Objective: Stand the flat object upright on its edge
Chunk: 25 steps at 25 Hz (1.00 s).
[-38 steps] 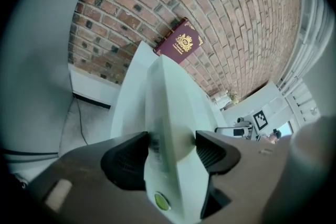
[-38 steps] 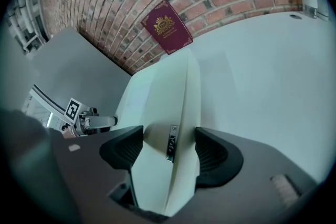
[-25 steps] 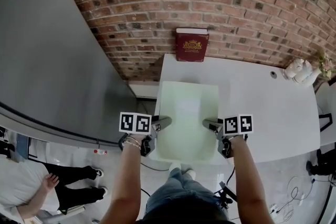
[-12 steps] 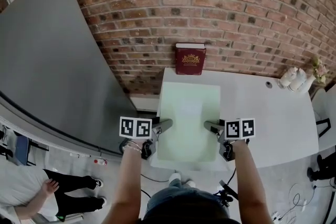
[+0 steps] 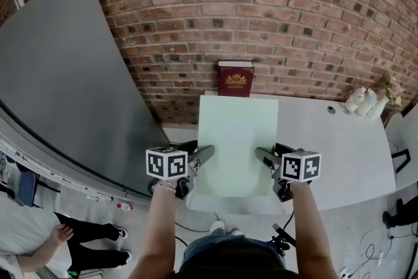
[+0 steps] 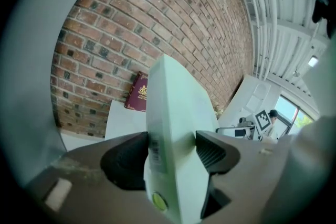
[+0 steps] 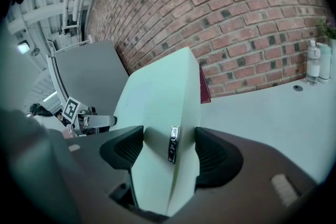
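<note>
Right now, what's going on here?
A person holds a pale green flat case over the white table, left gripper clamped on its left edge, right gripper on its right edge. Its broad face points up toward the head camera, so it isn't standing on edge yet. A maroon book stands against the brick wall behind.

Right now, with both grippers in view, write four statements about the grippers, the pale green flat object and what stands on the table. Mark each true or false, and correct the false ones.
1. The left gripper is clamped on an edge of the pale green flat object. True.
2. The right gripper hangs empty beside that object. False: its jaws press on the object's other edge.
3. A maroon book stands against the brick wall. True.
4. The white bottles stand at the table's left end in the head view. False: they stand at its far right corner.
</note>
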Each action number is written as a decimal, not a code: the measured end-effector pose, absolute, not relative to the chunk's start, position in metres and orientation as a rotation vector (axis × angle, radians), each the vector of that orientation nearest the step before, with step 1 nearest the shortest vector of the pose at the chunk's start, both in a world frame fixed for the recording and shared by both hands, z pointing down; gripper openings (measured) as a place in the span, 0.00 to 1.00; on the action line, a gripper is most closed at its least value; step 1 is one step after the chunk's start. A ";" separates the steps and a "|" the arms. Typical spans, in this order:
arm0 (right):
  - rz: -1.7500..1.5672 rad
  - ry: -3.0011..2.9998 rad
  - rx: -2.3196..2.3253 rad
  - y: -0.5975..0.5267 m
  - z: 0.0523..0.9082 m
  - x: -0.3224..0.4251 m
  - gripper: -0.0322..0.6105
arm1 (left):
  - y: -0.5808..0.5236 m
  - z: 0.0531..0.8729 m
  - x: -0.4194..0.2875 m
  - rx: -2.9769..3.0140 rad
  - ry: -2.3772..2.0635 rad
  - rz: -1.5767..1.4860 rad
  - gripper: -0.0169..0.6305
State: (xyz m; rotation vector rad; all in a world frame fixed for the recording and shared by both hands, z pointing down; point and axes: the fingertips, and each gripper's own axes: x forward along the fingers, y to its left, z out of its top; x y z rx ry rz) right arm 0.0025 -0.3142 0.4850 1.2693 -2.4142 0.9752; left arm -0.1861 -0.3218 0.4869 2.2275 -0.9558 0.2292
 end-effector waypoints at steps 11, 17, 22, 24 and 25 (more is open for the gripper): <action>0.666 -2.546 1.354 -0.311 0.440 0.000 0.53 | -0.320 0.448 -0.188 2.449 -1.003 0.172 0.48; 0.485 -2.600 1.409 -0.309 0.418 0.000 0.53 | -0.319 0.426 -0.186 2.579 -1.033 0.147 0.48; 0.320 -2.600 1.451 -0.307 0.406 0.000 0.53 | -0.319 0.415 -0.185 2.684 -1.073 0.211 0.48; 0.266 -2.595 1.464 -0.307 0.403 -0.001 0.53 | -0.318 0.412 -0.185 2.716 -1.098 0.233 0.48; 0.241 -2.593 1.471 -0.306 0.401 -0.002 0.53 | -0.318 0.410 -0.186 2.729 -1.109 0.240 0.48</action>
